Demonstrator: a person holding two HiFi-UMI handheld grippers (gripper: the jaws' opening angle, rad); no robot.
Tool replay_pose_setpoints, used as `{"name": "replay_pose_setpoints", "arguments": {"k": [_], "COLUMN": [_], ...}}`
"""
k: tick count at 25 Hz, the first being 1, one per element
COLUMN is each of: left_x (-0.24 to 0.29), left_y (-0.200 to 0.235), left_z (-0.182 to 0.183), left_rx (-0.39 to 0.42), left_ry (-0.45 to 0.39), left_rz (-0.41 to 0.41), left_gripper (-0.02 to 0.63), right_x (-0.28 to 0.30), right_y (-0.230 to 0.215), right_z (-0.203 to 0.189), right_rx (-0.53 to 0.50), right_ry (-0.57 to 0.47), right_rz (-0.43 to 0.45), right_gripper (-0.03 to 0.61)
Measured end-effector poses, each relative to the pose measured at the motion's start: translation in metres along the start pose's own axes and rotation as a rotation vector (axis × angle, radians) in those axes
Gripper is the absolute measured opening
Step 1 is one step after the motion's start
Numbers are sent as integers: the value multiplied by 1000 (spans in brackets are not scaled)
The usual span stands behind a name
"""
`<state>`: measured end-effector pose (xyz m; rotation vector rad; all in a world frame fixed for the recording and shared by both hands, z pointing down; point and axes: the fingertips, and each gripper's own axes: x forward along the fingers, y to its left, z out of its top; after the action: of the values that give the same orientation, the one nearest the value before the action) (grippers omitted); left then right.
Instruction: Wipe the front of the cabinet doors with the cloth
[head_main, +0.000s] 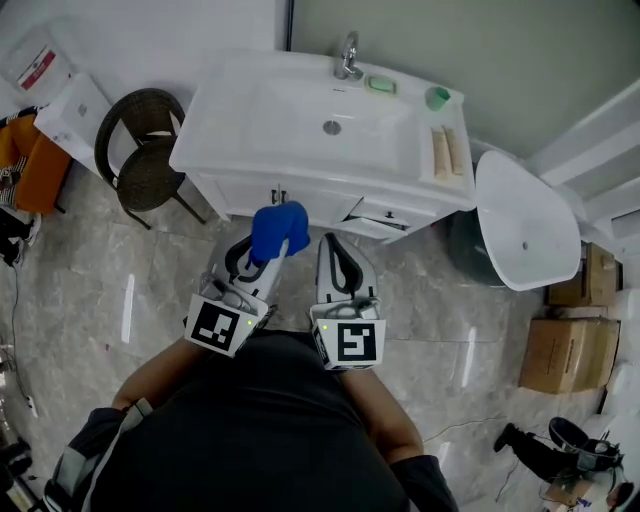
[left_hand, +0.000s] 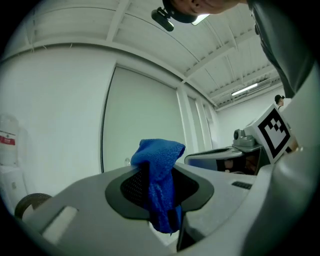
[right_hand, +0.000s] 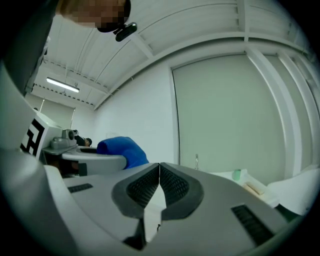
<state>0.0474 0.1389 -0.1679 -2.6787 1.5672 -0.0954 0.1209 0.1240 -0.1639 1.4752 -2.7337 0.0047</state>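
- the bunched blue terry cloth (left_hand: 159, 180) is pinched in the left gripper (left_hand: 160, 174): its jaws are clamped on the lower part of it, and a fat wad sticks up past the tips
- from the head view the cloth hangs in the air in front of the white vanity cabinet doors (head_main: 315, 203), near them but apart as far as I can tell, with no contact showing
- progress-wise I'd say the wiping itself hasn't started. The cloth is in hand and that's about it, and the door fronts look plain white with no wet streaks I can make out, so basically the whole wipe is left
- the right gripper (right_hand: 159, 172) has its jaws pressed together with nothing between them, so it's just along for the ride
- pose: both grippers sit side by side, close in to the person's body, noses pointed toward the cabinet. Both gripper views look up at the wall and ceiling, so they seem tipped upward rather than levelled at the doors
- elbows are bent and tucked, forearms coming in from either side of the torso
- my guess is the left one needs to drop and reach forward to get the wad flat on a door
- around it: white washbasin top (head_main: 215, 130) above the doors, dark wicker chair (head_main: 145, 150) off to the left on the marble floor
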Motion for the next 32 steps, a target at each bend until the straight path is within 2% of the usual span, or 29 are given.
{"name": "replay_pose_setpoints", "arguments": {"k": [6, 19, 26, 32], "left_x": [-1, 21, 28, 28], "left_y": [4, 18, 26, 43], "left_z": [-2, 0, 1, -17], "left_rx": [1, 12, 12, -15], "left_ry": [10, 8, 32, 70], "left_rz": [0, 6, 28, 67], "left_gripper": [107, 107, 107, 107], "right_x": [3, 23, 33, 41], "right_y": [8, 0, -10, -12], "right_z": [11, 11, 7, -13], "right_rx": [-57, -48, -2, 32], "right_ry": [-10, -24, 1, 27], "right_rz": [11, 57, 59, 74], "right_gripper": [8, 8, 8, 8]}}
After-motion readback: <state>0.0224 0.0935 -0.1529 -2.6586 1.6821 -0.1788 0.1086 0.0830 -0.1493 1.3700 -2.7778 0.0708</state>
